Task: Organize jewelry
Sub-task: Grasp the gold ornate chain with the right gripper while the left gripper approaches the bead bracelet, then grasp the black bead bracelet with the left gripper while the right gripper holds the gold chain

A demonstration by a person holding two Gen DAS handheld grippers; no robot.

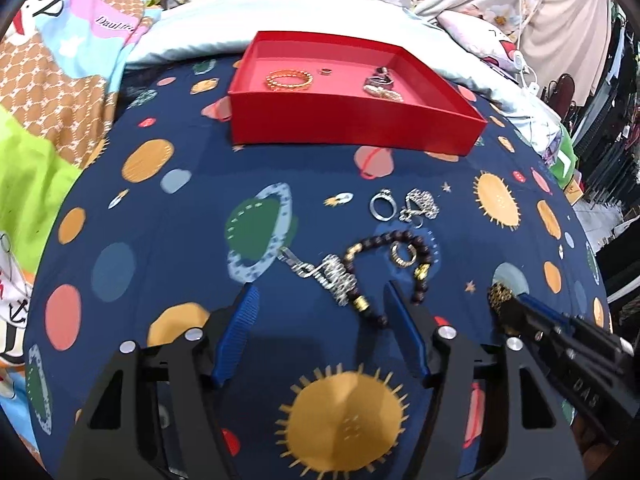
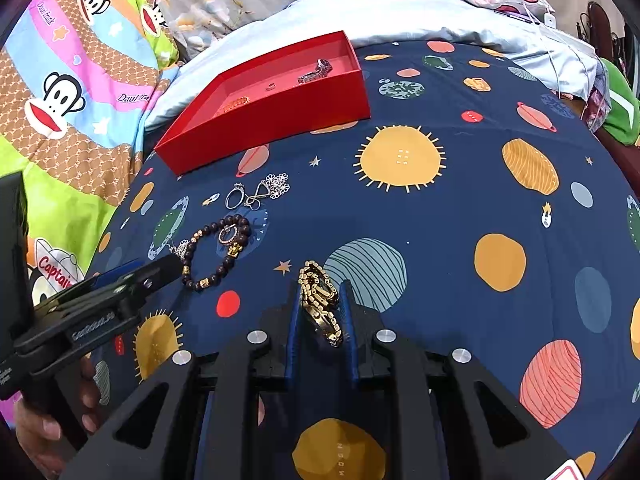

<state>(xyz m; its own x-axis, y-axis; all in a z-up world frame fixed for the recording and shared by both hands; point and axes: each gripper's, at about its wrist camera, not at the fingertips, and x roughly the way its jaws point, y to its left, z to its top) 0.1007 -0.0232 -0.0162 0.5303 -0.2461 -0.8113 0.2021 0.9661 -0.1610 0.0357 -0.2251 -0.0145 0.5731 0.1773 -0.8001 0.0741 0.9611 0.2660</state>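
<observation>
Right wrist view: right gripper (image 2: 322, 292) angled down, jaws clamping gold watch (image 2: 320, 300); left gripper (image 1: 320, 300) wide.

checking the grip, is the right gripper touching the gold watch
Touching: in the right wrist view the right gripper has both blue pads pressed against the gold watch.

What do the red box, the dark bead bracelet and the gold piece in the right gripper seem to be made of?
Red box: probably matte cardboard, with thin flat walls and no shine.
Dark bead bracelet: maybe wood or stone, round brown beads with gold spacers.
Gold link bracelet, pinched in the right gripper: likely polished gold-toned metal, with bright glints.
</observation>
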